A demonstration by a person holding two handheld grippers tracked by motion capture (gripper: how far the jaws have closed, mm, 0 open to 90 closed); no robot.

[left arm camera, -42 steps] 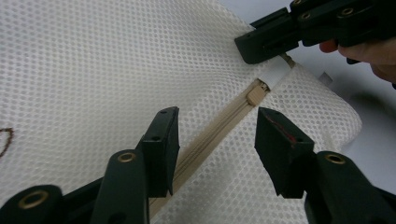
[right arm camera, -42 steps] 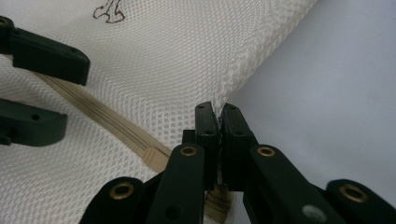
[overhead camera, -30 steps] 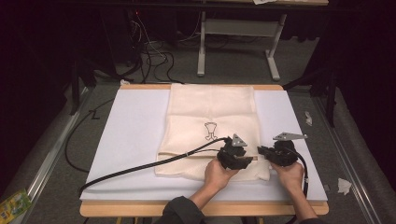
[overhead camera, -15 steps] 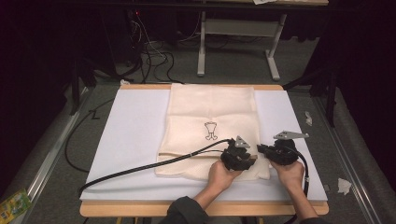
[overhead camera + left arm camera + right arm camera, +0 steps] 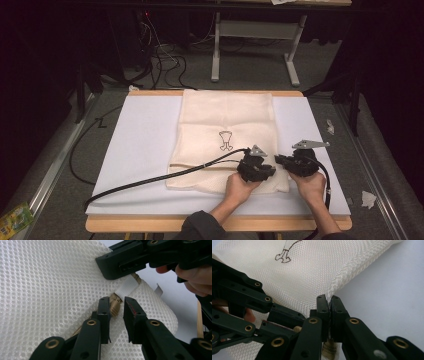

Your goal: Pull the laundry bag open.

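A cream mesh bag (image 5: 225, 120) with a small dark drawing (image 5: 226, 140) lies flat on the white board. My right gripper (image 5: 278, 161) is at the bag's near right corner, shut on the hem (image 5: 328, 300). My left gripper (image 5: 271, 171) faces it from the left. In the left gripper view its jaws (image 5: 116, 301) flank a tan cord end (image 5: 115, 307) below a white tag (image 5: 126, 287). These jaws have just been closing, and a gap still shows beside the right pad. The right gripper (image 5: 112, 267) sits just beyond. The left gripper (image 5: 297, 323) also shows in the right gripper view.
The white board (image 5: 140, 150) rests on a wooden table (image 5: 150, 223). The left gripper's black cable (image 5: 150, 180) trails across the board to the left. Paper scraps (image 5: 368, 199) and a green packet (image 5: 15, 220) lie on the floor. A desk frame (image 5: 215, 50) stands behind.
My left gripper has edged slightly to the right, closer to the right gripper. The right gripper and the bag have kept still.
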